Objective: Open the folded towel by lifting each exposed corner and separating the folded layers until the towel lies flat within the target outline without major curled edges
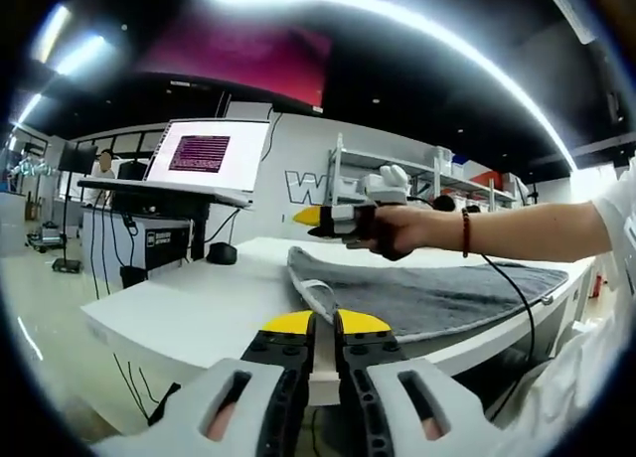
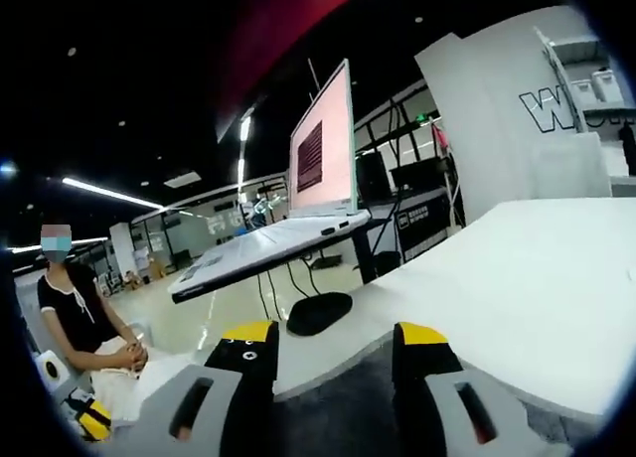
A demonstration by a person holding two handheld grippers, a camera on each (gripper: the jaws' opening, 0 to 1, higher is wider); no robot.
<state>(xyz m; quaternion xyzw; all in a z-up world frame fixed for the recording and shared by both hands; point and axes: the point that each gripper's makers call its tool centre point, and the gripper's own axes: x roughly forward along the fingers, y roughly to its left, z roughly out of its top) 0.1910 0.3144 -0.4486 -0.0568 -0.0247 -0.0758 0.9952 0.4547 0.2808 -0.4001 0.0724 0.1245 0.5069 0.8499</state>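
Note:
A dark grey towel [image 1: 447, 293] with a pale hem lies spread on the white table [image 1: 199, 308]. Its near corner runs down into my left gripper [image 1: 325, 325], whose yellow-tipped jaws are pressed together on it at the table's front edge. A hand holds my right gripper [image 1: 310, 217] a little above the towel's far left edge. In the right gripper view, the right gripper [image 2: 336, 336] is open, its jaws wide apart, with nothing between them and the grey towel [image 2: 338, 402] just below.
A laptop [image 1: 204, 154] sits on a raised stand left of the table, with a black rounded object [image 1: 222, 252] beside it. A black cable [image 1: 522, 318] hangs over the table's right side. White shelving [image 1: 397, 174] stands behind. A person [image 2: 75, 308] sits far left.

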